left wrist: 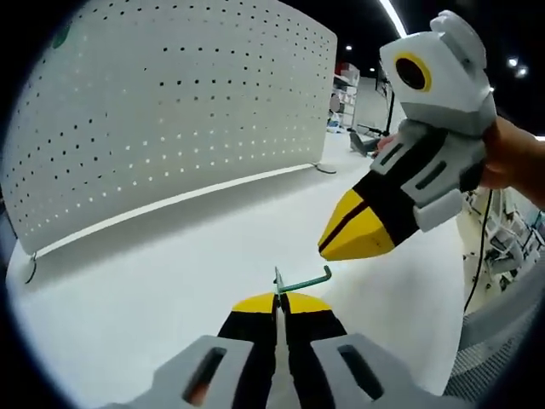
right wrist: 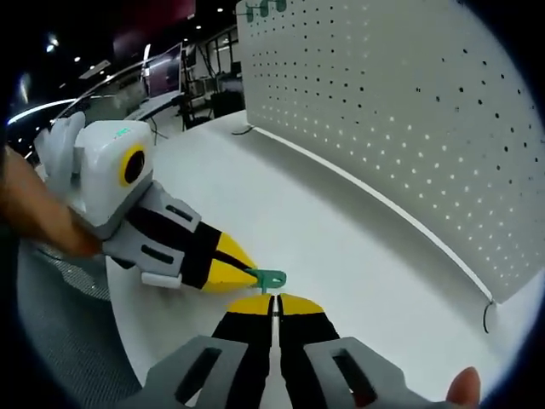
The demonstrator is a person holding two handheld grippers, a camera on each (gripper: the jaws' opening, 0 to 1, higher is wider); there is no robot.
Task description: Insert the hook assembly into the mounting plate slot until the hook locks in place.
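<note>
Your left gripper (left wrist: 279, 300) is clamped on the green hook (left wrist: 303, 282), which sticks out toward 1 o'clock just above the white table (left wrist: 170, 281) in the left gripper view. Your right gripper (right wrist: 272, 302) has its jaws pressed together with nothing between them, its tips just beside the hook at 12 o'clock. The white pegboard (left wrist: 170, 111) stands upright at the table's far edge, well apart from the hook.

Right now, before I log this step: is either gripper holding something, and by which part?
The left gripper pinches the green hook by its base end; the right gripper is shut, holding nothing.
</note>
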